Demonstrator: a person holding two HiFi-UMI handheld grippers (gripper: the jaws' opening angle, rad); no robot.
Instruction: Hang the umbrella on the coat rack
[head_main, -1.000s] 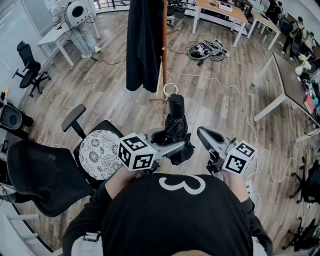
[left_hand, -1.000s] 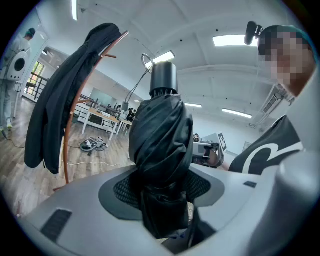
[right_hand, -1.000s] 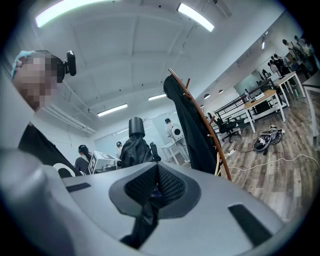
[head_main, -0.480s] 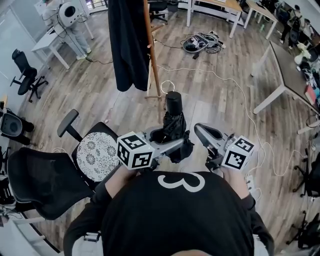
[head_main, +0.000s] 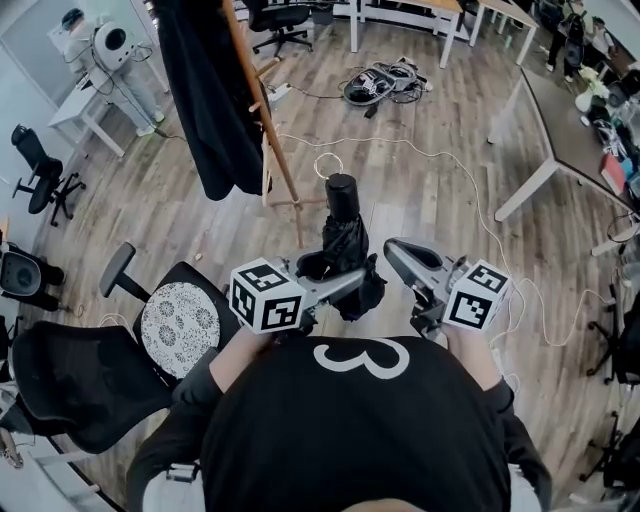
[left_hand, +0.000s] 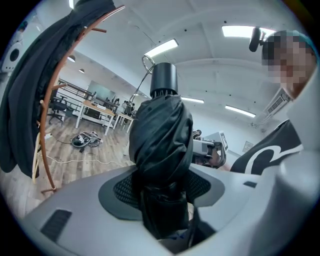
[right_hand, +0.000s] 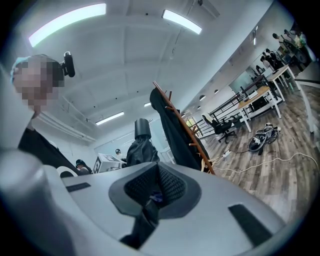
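beside the coat rack (head_main: 263, 128), left gripper (head_main: 338, 277) clasps the folded umbrella (head_main: 343, 228) upright, right gripper (head_main: 393, 249) pinched closed.

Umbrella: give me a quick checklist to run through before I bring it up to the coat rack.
1. Grip: ok. The left gripper is shut on the folded umbrella, which stands upright, handle on top.
2. Hanging loop: ok. It sticks out free past the handle.
3. Right gripper: ok. It is shut on nothing and sits beside the umbrella.
4. Free peg: ok. Bare pegs stick out of the coat rack beside the black coat.
5. Path: ok. The office chair is off to the left, and only a white cable lies on the floor near the rack.
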